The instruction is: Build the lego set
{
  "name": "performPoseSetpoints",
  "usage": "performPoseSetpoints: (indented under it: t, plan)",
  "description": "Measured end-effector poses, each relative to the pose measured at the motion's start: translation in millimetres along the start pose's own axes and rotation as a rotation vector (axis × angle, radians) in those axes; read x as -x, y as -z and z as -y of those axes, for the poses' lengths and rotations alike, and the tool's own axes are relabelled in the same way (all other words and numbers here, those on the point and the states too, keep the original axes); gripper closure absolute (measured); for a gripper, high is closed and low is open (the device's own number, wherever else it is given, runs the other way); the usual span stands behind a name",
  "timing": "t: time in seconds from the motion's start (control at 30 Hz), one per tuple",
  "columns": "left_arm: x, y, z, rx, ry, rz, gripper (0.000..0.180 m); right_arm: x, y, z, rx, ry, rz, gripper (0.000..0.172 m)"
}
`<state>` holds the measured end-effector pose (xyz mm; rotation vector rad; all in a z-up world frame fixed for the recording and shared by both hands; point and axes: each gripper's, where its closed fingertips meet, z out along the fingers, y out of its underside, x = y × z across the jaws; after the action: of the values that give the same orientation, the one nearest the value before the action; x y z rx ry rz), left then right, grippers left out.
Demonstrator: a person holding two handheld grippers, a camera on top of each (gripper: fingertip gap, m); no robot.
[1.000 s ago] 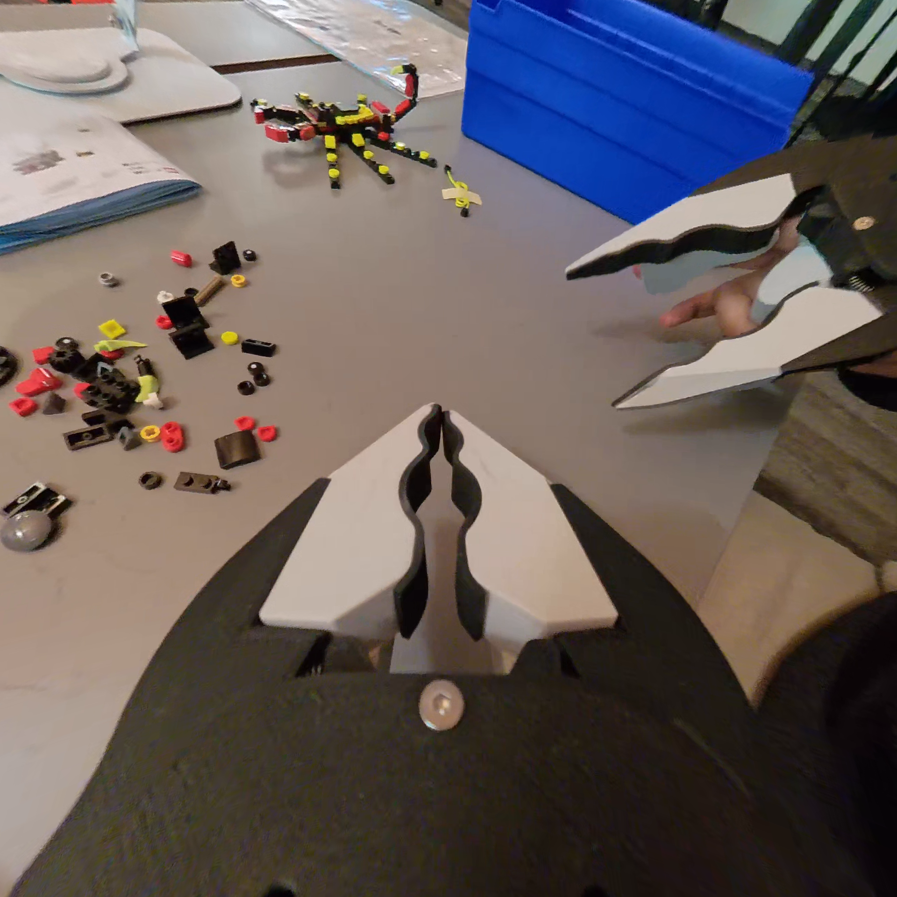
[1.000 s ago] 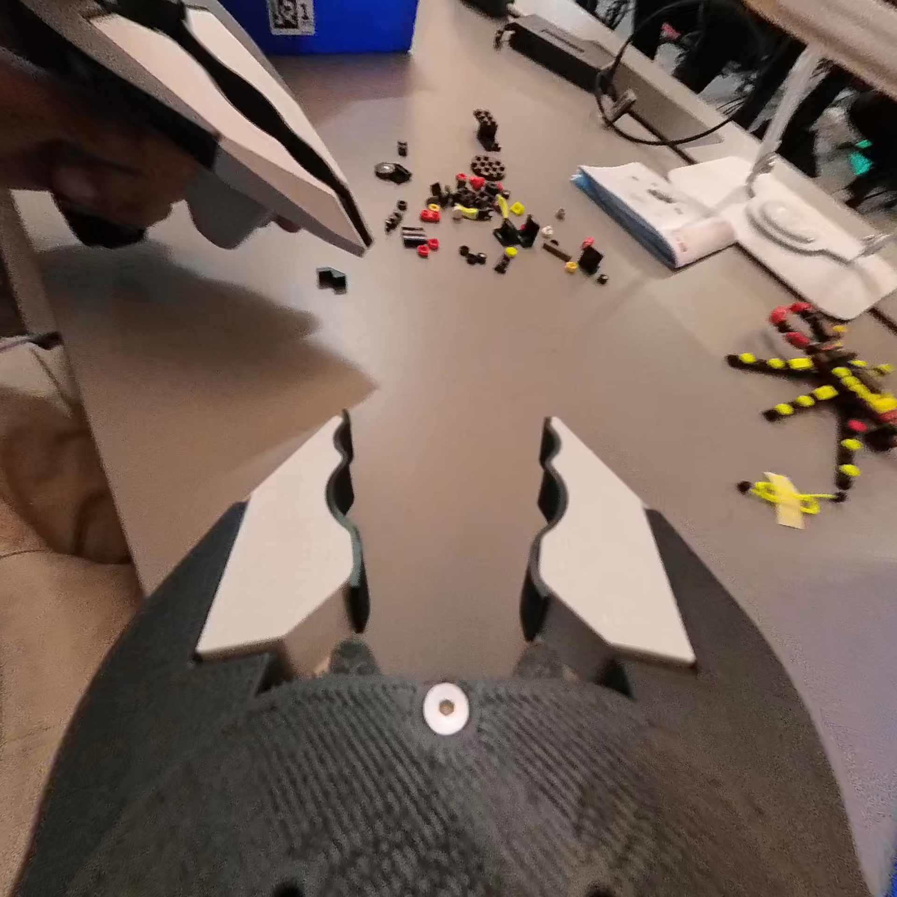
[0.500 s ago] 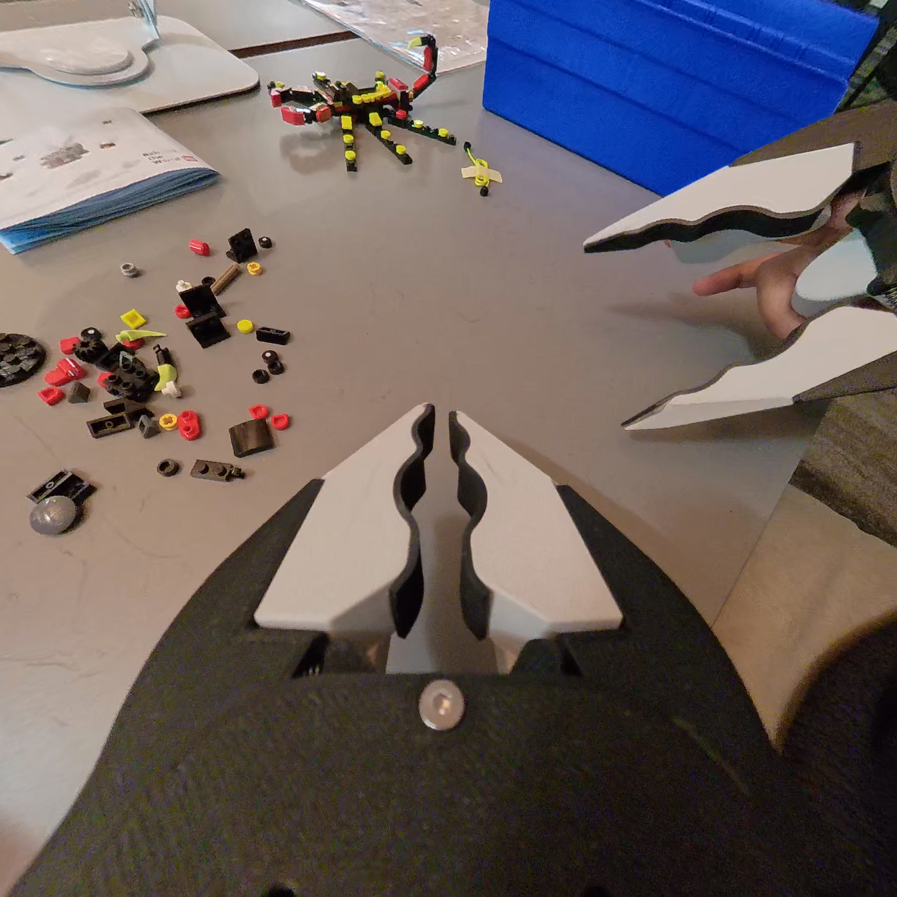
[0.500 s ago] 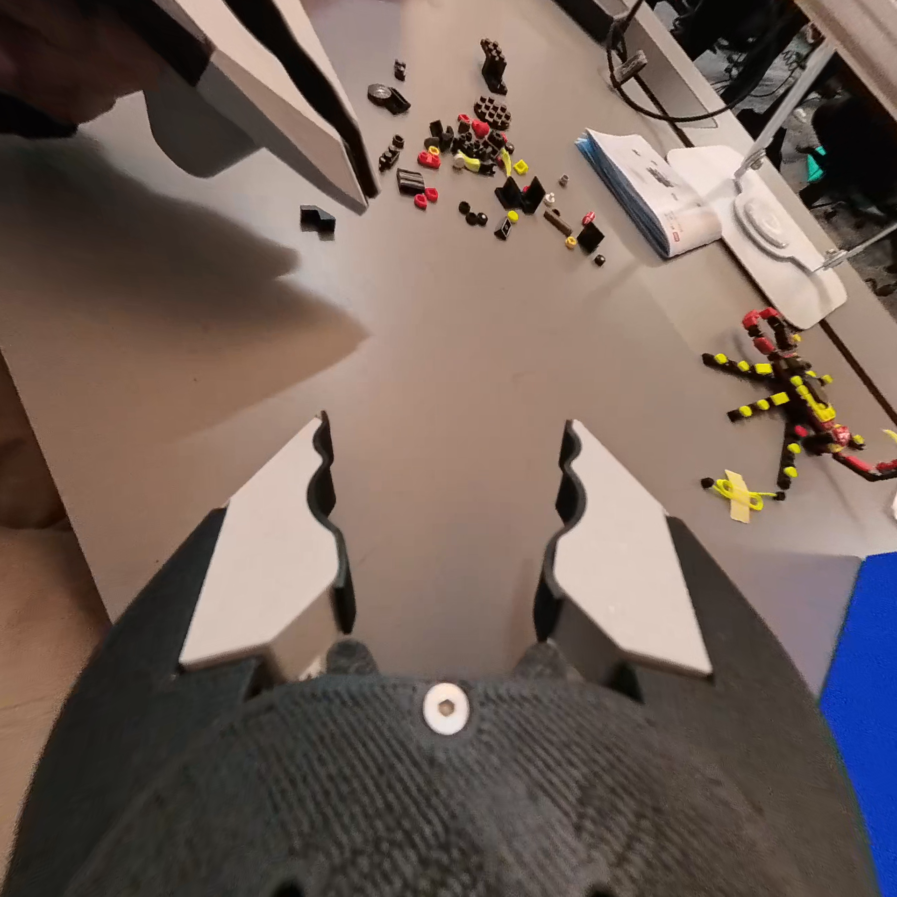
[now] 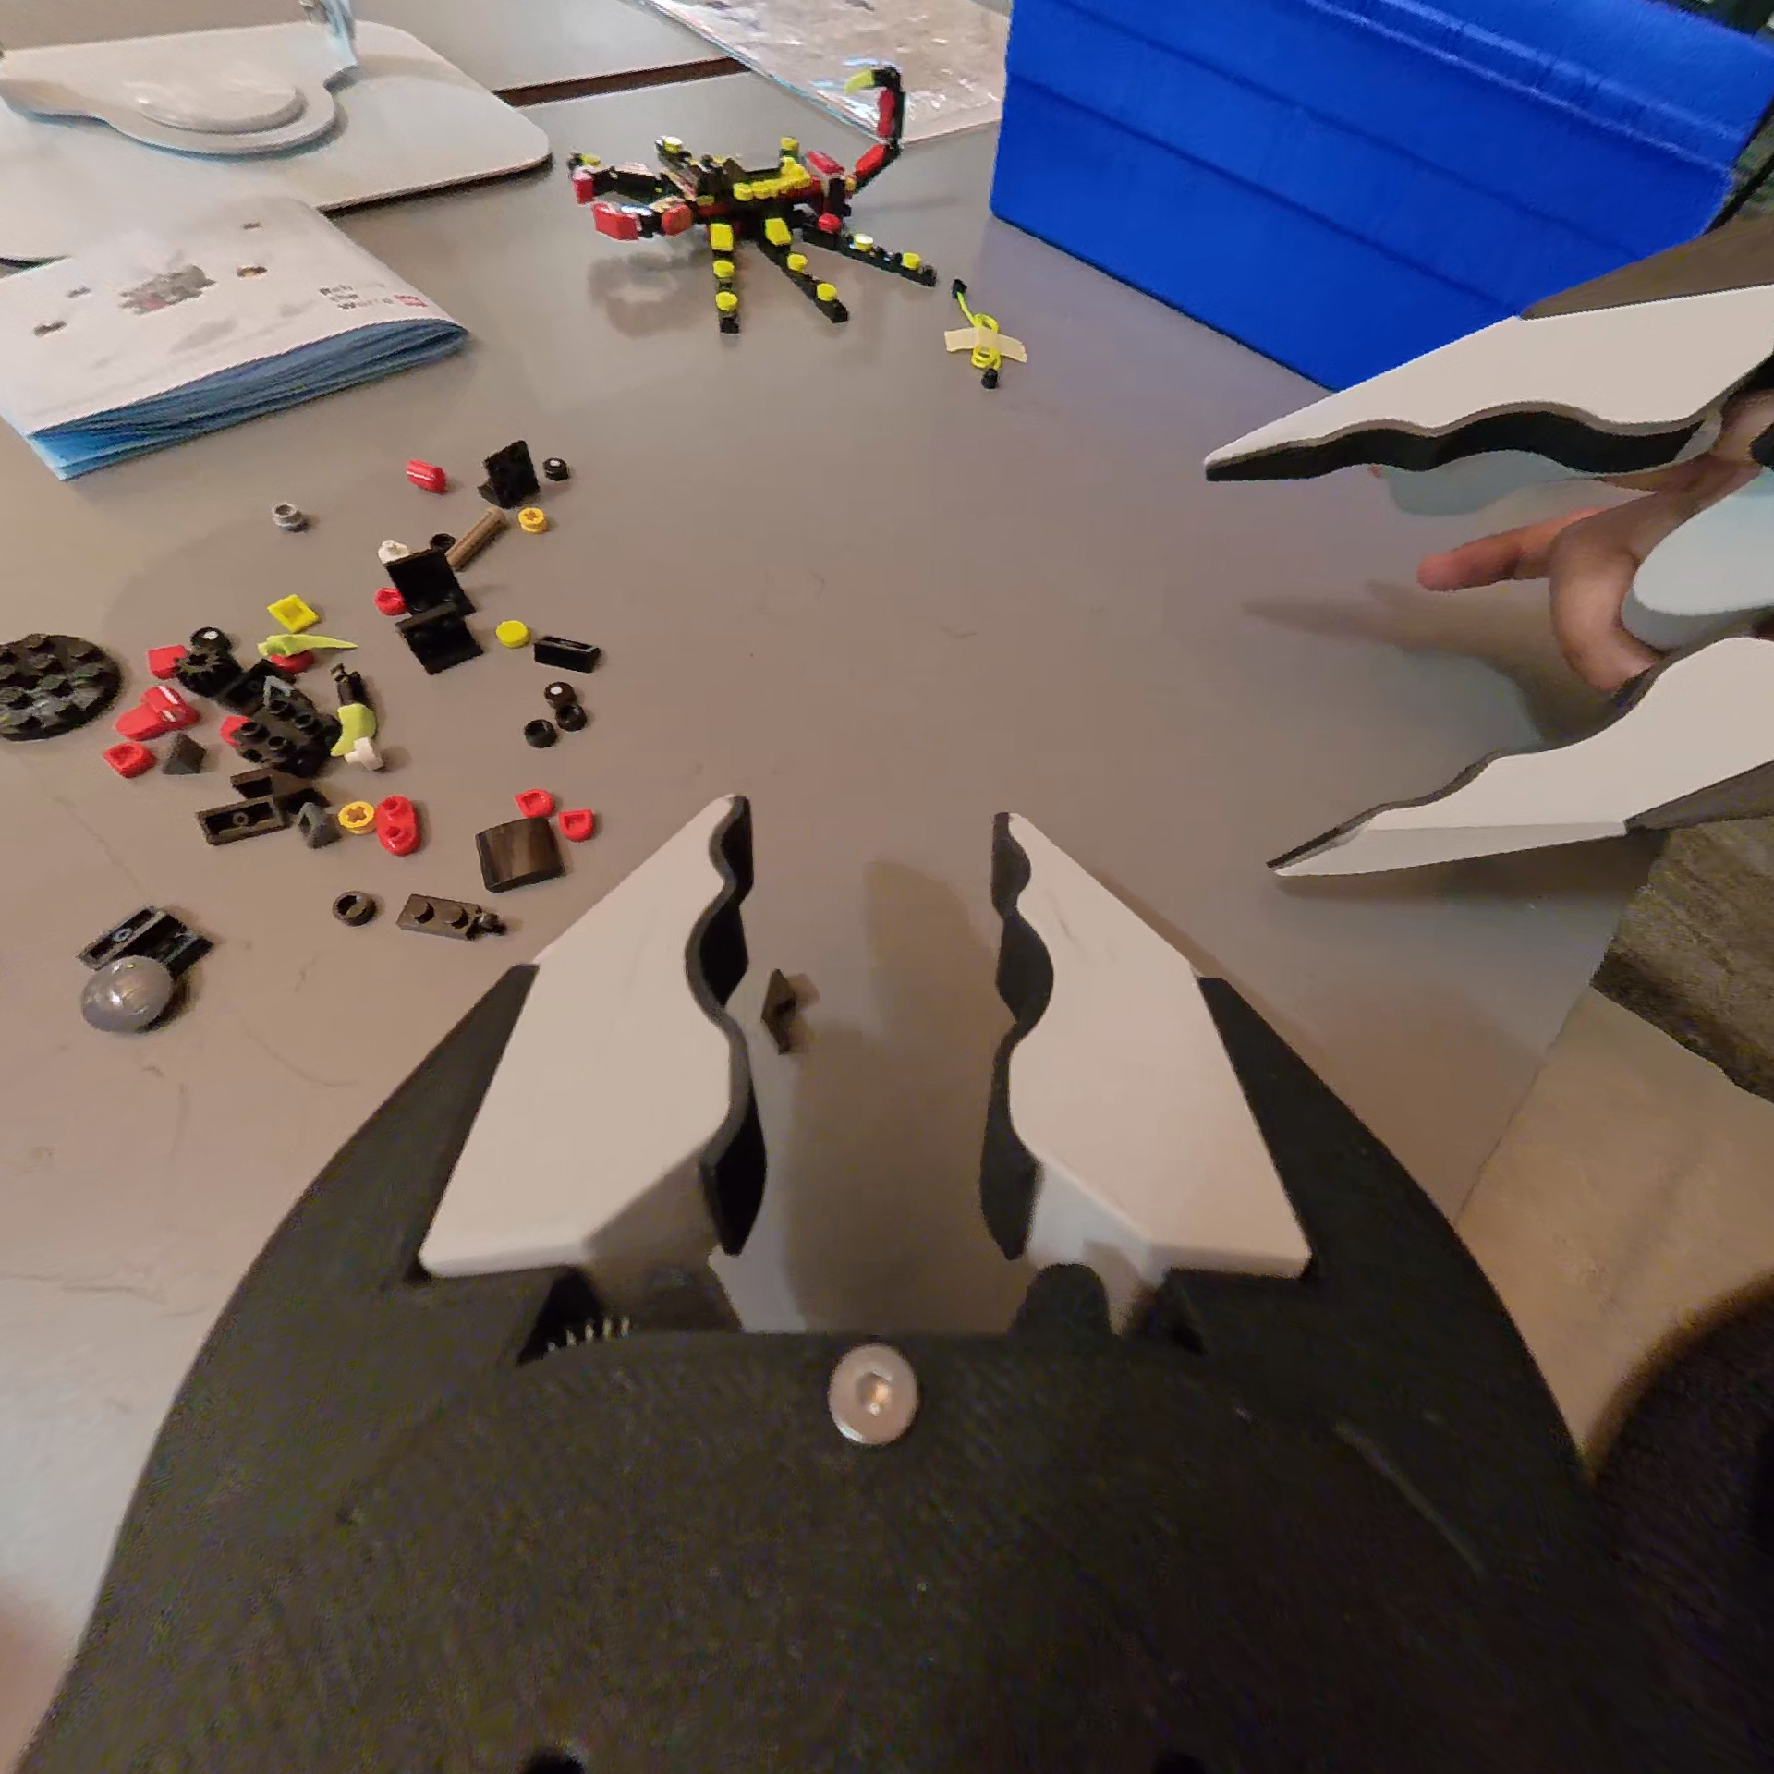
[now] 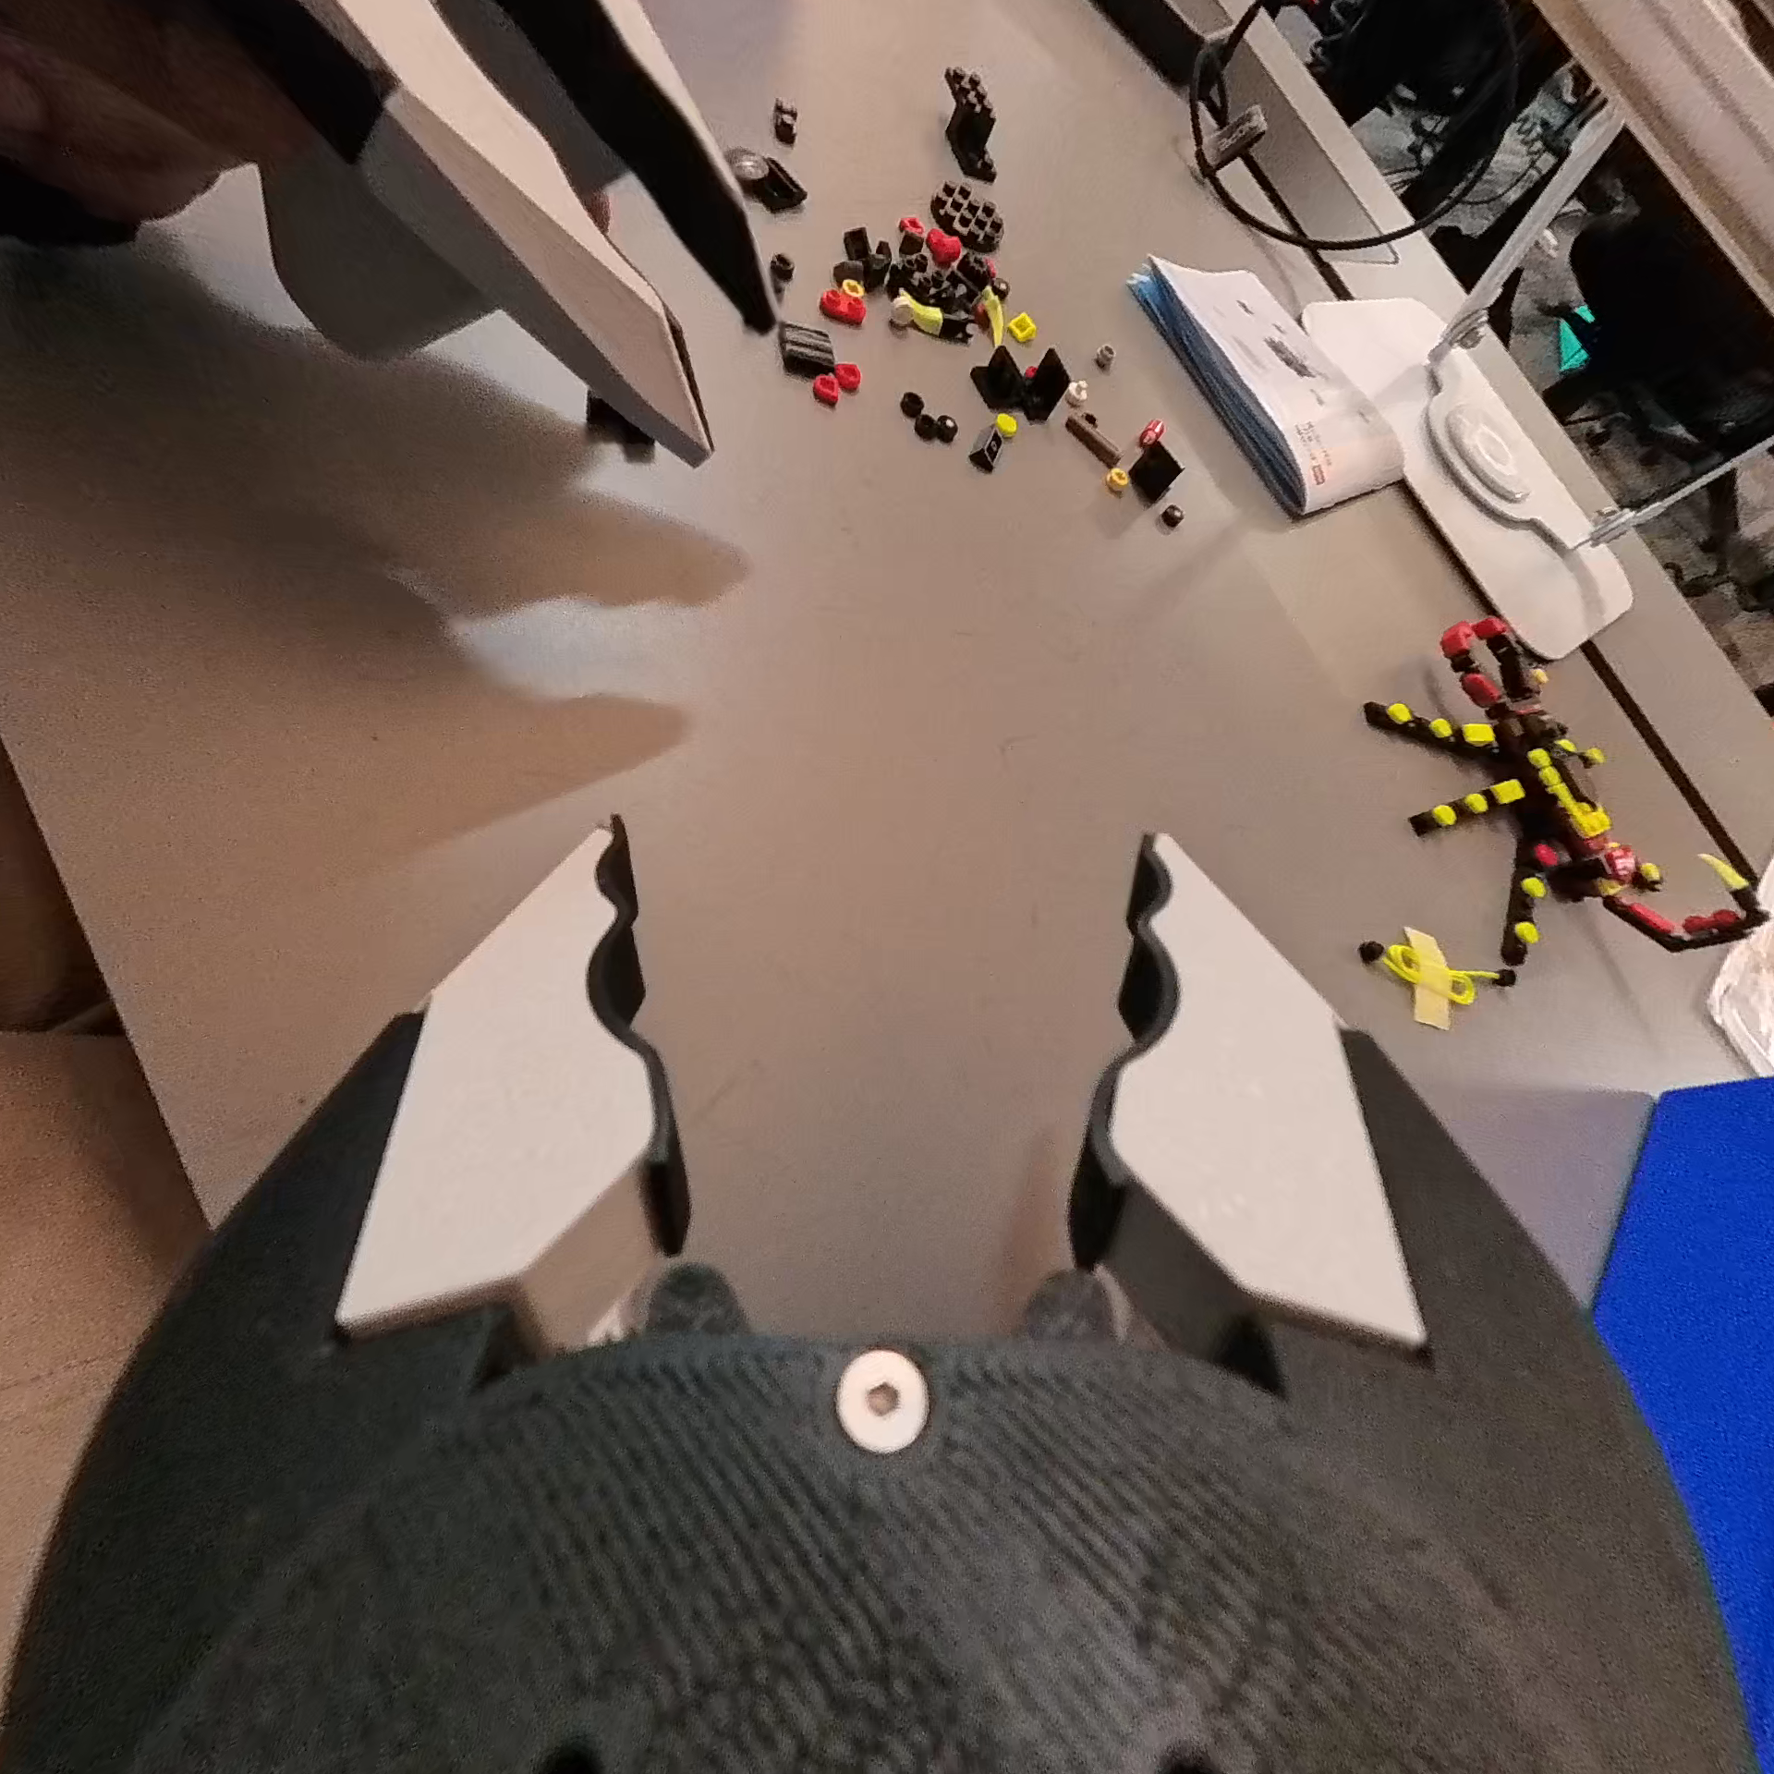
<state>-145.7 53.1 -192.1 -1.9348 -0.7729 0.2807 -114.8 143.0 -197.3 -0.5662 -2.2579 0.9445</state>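
Observation:
My left gripper (image 5: 869,811) is open above the grey table (image 5: 864,595). A small black piece (image 5: 782,1008) lies on the table in the gap between its fingers, closer to the left finger, and no pad presses on it. In the right wrist view the left gripper (image 6: 730,384) hovers over this piece (image 6: 614,422), which is partly hidden. My right gripper (image 6: 881,835) is wide open and empty over bare table. It also shows at the right of the left wrist view (image 5: 1243,667), with a hand (image 5: 1574,576) on it.
A black, red and yellow brick scorpion (image 5: 758,202) and a yellow-green string piece (image 5: 979,341) lie at the back. Several loose small bricks (image 5: 288,710) lie at the left, and a booklet (image 5: 192,317) behind them. A blue bin (image 5: 1344,163) stands back right. The table edge runs at the right.
My left gripper was shut on nothing and has opened. The small black piece, which lay on the table before, now shows between its fingers. My right gripper opened slightly wider.

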Motion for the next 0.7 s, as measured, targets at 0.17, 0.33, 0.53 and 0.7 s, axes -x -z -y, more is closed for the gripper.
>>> performPoseSetpoints:
  t: [0.17,0.33,0.53,0.7]
  plan:
    - [13,3,3,-0.022,0.043,0.043,0.114,-6,3,1,-0.027,-0.066,0.001,0.067]
    - [22,6,3,-0.031,0.081,0.061,0.107,-14,4,0,-0.053,-0.106,-0.009,0.07]
    - [39,7,4,-0.042,0.138,0.085,0.106,-31,-4,-4,-0.123,-0.203,-0.01,0.085]
    - [53,-3,8,-0.036,0.225,0.053,0.107,-50,-18,-2,-0.14,-0.263,0.015,0.094]
